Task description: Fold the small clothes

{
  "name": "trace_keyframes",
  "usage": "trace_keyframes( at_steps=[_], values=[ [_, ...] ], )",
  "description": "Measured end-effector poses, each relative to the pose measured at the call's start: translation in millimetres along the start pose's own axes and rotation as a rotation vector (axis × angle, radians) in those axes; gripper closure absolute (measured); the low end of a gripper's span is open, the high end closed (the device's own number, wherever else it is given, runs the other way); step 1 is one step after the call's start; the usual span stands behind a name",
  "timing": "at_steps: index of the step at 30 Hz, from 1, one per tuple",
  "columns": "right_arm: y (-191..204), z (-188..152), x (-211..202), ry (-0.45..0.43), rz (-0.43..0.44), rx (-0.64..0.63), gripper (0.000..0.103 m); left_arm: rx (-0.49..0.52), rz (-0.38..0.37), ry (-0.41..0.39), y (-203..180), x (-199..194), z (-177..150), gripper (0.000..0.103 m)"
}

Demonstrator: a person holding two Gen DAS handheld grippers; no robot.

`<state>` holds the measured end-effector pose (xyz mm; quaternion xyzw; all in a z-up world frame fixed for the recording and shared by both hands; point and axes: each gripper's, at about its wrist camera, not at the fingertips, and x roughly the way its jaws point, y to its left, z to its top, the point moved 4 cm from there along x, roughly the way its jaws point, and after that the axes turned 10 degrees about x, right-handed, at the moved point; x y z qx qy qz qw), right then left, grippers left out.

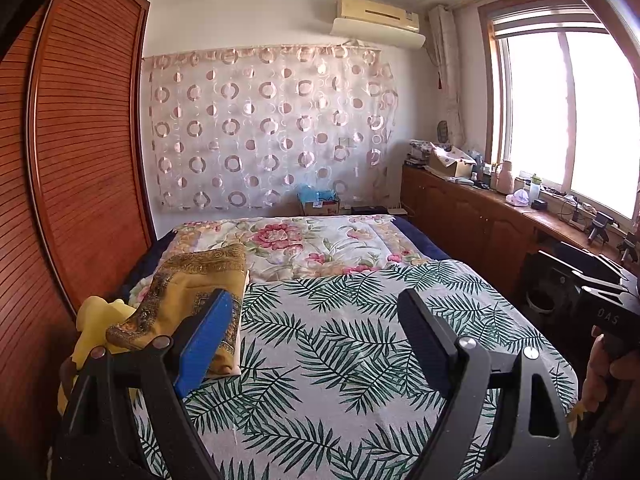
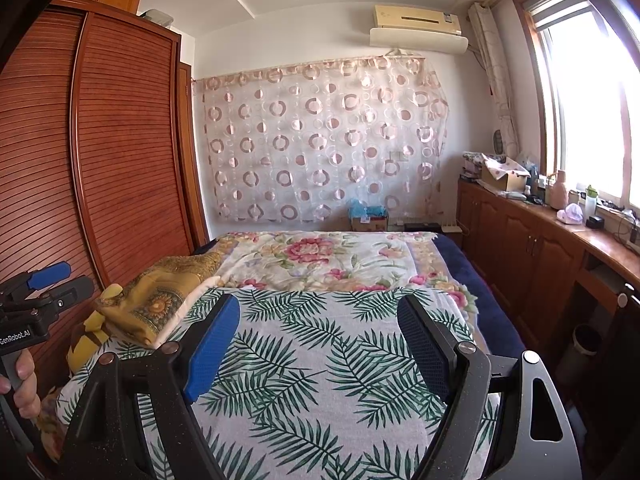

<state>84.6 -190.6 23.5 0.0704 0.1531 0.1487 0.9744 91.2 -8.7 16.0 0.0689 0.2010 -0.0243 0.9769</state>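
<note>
A palm-leaf print cloth (image 1: 340, 344) lies spread flat over the near part of the bed; it also shows in the right wrist view (image 2: 320, 360). My left gripper (image 1: 316, 312) is open and empty, held above this cloth. My right gripper (image 2: 318, 316) is open and empty, also above the cloth. A folded yellow patterned fabric (image 1: 192, 292) lies at the bed's left side, also seen in the right wrist view (image 2: 160, 300). The left gripper's tool (image 2: 40, 292) shows at the left edge of the right wrist view. The right gripper's tool (image 1: 600, 300) shows at the right edge of the left wrist view.
A floral quilt (image 1: 304, 244) covers the far half of the bed. A wooden slatted wardrobe (image 1: 80, 160) stands close on the left. A wooden counter (image 1: 500, 208) with clutter runs under the window on the right. A yellow stuffed item (image 1: 96, 328) lies by the bed's left edge.
</note>
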Motion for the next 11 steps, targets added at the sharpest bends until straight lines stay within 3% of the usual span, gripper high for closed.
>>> trace_keyframes(
  at_steps=[11],
  values=[
    [-0.7,0.8,0.3,-0.001,-0.001,-0.001,0.02,0.001,0.001,0.0,-1.1,0.0,-0.6,0.018]
  ],
)
